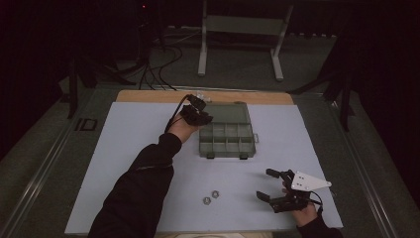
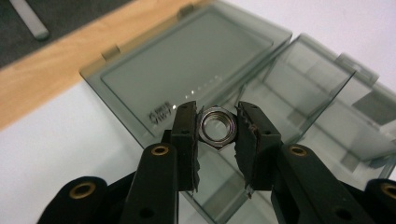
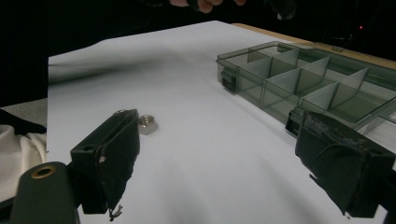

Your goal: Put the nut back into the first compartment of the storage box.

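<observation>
R gripper sat near the table's front edge, jaws wide apart w/ nothing between, two loose hex nuts just to its left. Farther off, L gripper was clamped on a hex nut, bore facing the cam, poised over the compartment box at its left end beside the flipped-open lid. L gripper view showed the nut's grip; high view gave just the hand over the box.

A white sheet covers the light wooden table — only its far edge shows bare. Beyond that edge lie a dim grey carpet floor, black cables and a pale metal stand — darkness behind.
</observation>
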Demonstrator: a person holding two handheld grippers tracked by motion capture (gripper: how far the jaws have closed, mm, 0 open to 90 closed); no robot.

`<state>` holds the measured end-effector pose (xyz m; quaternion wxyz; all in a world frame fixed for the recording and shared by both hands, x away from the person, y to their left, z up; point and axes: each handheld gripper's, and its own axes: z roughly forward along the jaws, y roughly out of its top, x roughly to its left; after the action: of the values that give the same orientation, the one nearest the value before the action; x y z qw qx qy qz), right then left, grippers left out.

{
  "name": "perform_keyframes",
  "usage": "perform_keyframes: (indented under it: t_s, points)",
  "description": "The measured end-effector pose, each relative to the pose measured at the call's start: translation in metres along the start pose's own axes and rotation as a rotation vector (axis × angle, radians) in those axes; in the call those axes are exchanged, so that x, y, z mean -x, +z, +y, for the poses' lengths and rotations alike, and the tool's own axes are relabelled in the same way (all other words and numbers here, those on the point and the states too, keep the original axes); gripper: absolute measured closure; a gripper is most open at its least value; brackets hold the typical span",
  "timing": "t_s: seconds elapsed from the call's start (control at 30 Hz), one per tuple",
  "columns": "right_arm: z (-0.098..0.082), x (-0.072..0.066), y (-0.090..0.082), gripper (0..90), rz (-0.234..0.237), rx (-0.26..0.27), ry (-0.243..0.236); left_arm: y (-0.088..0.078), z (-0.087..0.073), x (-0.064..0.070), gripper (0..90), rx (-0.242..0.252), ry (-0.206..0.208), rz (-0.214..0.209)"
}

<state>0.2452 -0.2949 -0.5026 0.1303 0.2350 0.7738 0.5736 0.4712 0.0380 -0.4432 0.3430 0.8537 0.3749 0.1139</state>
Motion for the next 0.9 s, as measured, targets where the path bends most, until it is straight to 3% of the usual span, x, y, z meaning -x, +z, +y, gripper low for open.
perform_keyframes:
  t_s: [0.53,0.9]
  points:
    - [0.0,0.0,0.0,13.9,0.006,-0.001,-0.001,0.027,-0.02,0.001,70.6,-0.083,-0.014,-0.015]
    - [0.0,0.0,0.0,13.8,0.01,0.0,0.005,0.037,-0.027,0.0,70.5,-0.101,-0.03,-0.017]
